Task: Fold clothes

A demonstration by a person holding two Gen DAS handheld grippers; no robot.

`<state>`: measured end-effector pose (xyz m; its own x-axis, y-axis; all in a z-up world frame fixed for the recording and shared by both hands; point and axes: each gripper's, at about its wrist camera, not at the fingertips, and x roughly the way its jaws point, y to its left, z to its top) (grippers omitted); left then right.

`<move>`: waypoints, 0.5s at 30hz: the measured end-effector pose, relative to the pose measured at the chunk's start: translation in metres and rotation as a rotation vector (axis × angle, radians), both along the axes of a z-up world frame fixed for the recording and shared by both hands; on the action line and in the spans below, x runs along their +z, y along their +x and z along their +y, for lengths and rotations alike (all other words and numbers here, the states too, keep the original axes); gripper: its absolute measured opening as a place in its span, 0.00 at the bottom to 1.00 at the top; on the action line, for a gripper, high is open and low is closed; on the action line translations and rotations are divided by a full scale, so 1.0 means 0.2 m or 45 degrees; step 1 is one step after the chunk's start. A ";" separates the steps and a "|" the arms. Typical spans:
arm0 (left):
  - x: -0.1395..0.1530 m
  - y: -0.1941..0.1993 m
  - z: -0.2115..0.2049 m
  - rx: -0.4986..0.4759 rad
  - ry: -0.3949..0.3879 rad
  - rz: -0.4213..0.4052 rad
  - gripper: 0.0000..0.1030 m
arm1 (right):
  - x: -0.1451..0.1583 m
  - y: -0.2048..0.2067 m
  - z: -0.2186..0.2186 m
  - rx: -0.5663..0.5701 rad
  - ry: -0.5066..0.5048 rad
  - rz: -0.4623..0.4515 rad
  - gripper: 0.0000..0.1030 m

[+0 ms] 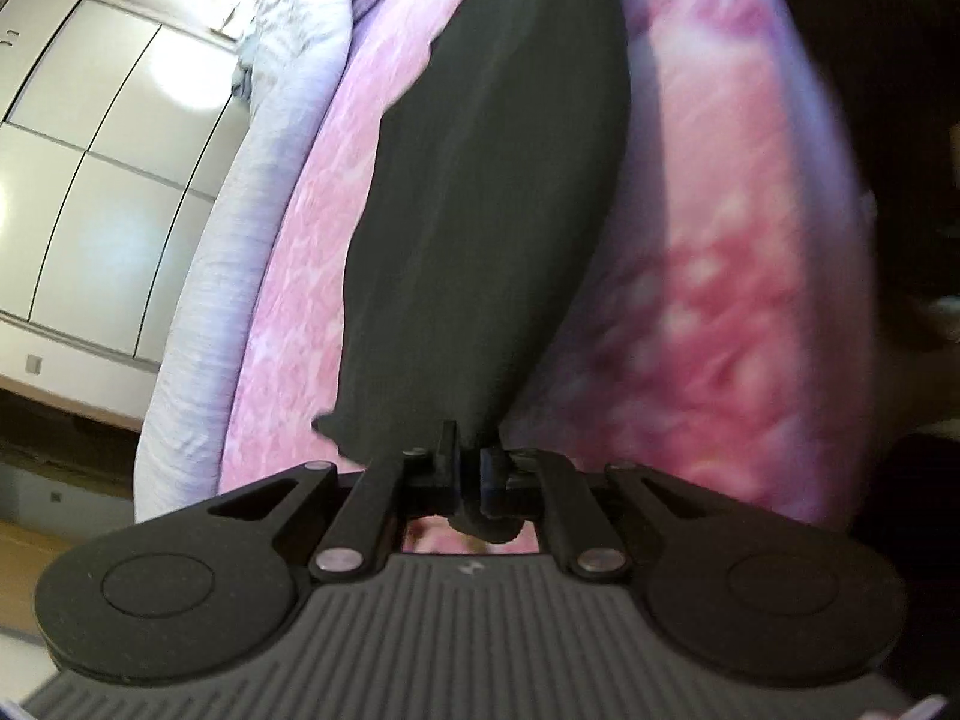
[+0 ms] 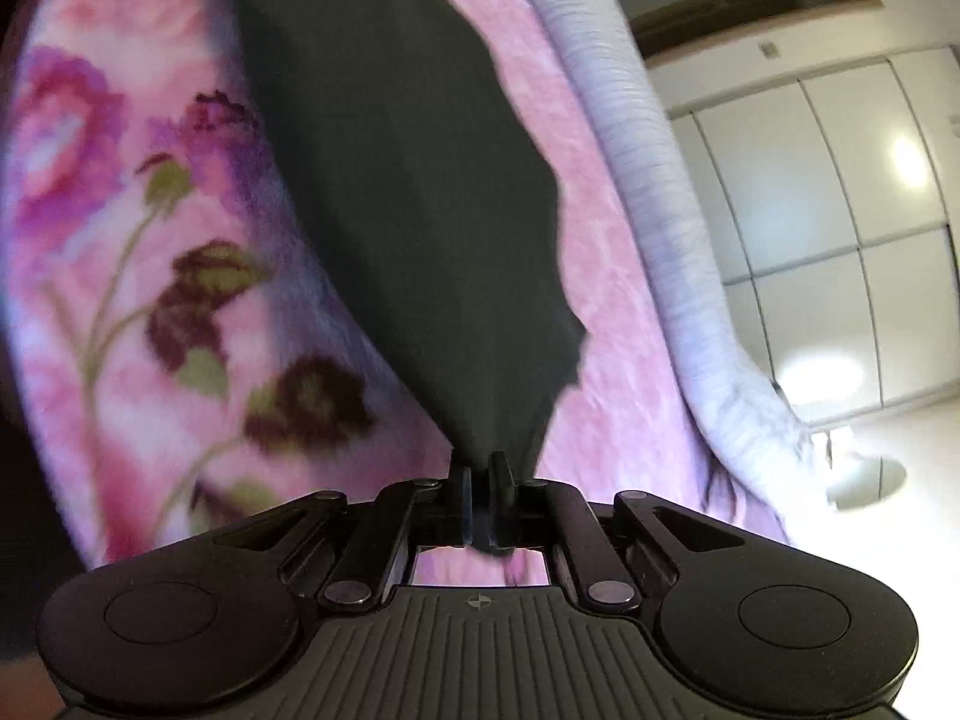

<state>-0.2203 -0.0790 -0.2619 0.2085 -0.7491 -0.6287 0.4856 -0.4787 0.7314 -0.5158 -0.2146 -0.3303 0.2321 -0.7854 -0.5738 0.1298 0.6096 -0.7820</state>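
A dark grey-black garment hangs stretched over a pink flowered blanket. My left gripper is shut on one end of the garment, with cloth bunched between its jaws. In the right wrist view the same garment runs away from my right gripper, which is shut on another end of it. The blanket lies under it there too. The garment is pulled taut between both grippers and lifted off the bed.
A pale grey-white quilt lies rolled along the bed's edge, and it also shows in the right wrist view. White wardrobe doors stand beyond the bed. A dark shape fills the upper right of the left wrist view.
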 end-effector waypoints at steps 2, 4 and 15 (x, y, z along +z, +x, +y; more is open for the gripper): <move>-0.03 -0.06 0.07 -0.016 0.022 0.009 0.04 | 0.00 -0.10 0.05 -0.062 0.023 -0.005 0.01; -0.10 -0.08 0.10 -0.001 0.051 0.007 0.05 | -0.03 -0.17 0.09 -0.122 0.055 0.001 0.00; -0.02 0.09 0.28 0.157 0.042 0.176 0.15 | 0.13 0.05 0.56 -0.011 0.042 -0.241 0.74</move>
